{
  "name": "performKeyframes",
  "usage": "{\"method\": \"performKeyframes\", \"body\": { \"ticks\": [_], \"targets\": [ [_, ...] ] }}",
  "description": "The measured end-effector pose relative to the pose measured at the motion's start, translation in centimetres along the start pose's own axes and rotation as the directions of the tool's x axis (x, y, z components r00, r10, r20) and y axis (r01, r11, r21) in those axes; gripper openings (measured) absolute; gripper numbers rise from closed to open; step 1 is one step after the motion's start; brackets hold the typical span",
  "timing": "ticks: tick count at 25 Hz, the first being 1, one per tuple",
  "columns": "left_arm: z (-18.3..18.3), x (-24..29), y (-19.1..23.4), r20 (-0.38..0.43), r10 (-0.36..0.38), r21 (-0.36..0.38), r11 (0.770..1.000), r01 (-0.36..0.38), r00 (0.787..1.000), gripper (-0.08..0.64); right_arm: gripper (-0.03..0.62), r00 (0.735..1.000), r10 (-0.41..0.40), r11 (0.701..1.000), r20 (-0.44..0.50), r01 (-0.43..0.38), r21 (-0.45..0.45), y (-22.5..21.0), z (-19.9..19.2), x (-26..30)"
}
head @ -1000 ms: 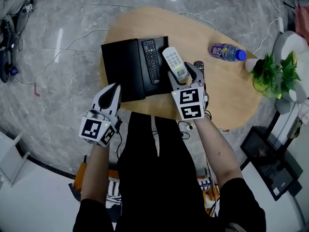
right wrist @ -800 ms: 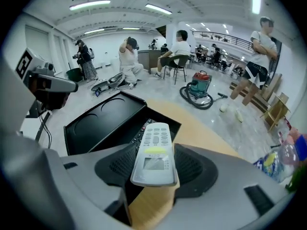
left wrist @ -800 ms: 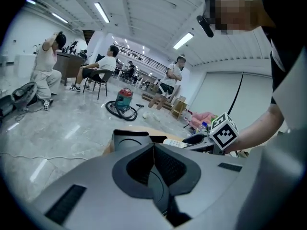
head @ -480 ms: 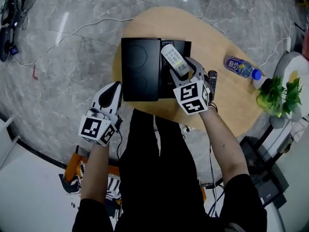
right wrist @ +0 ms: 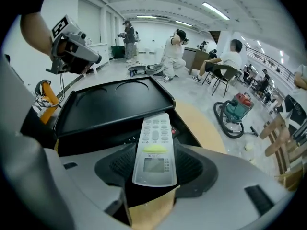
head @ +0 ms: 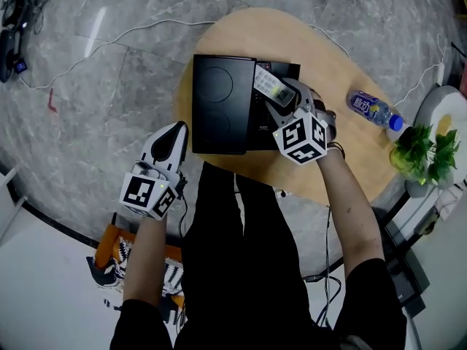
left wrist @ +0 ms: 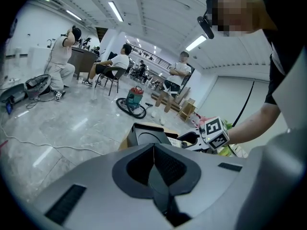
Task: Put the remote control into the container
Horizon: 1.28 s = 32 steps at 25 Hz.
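Clamping white air-conditioner remote in right gripper, forearm reaching forward, pitched steeply down over black container; holding left gripper beside wooden table, jaws pressed together, empty.

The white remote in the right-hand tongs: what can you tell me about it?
The white remote is a long, slim, plastic-looking handset with a small grey screen, a yellow-green button next to it and rows of pale keys. The right tongs clamp its screen end, keys facing up, its far end reaching over the open part of the black container. Whether it touches the container is unclear.
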<state>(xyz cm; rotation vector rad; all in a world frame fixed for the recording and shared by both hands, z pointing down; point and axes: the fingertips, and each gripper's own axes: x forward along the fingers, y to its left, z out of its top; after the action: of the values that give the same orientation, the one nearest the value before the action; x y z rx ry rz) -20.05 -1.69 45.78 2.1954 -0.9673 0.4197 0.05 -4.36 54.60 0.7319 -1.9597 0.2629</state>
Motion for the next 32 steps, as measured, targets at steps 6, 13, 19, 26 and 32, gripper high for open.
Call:
{"method": "performKeyframes", "body": {
  "ticks": [6,13,19,26,32],
  "targets": [
    [-0.5,-0.1,0.3,-0.009,-0.006,-0.018,1.0,0.005,1.0,0.008,0.261,0.998,-0.017,0.988,-0.055,0.008,-0.154,-0.5,-0.6,0.9],
    [-0.9,0.0,0.1,-0.016,-0.021,-0.029,0.999,0.02,1.0,0.008,0.262,0.998,0.004,0.984,-0.068,-0.016,-0.175,-0.4,-0.4,1.0],
    [-0.8,0.1,-0.8,-0.018,-0.034,-0.014,0.999,0.034,0.999,0.008,0.262,0.999,-0.028,0.991,-0.019,0.026,-0.132,-0.9,-0.1,-0.1],
    [-0.2,0.1,-1.6,-0.008,-0.035,0.022,0.999,0.035,0.999,0.008,0.262,0.999,-0.046,0.997,0.026,0.047,-0.061,-1.2,-0.4,-2.1],
    [0.6,0.2,-2.7,0.0,-0.044,0.073,0.996,0.044,0.999,0.008,0.261,0.992,-0.066,0.997,0.112,0.062,0.037,-1.3,0.7,-4.7]
  ]
}}
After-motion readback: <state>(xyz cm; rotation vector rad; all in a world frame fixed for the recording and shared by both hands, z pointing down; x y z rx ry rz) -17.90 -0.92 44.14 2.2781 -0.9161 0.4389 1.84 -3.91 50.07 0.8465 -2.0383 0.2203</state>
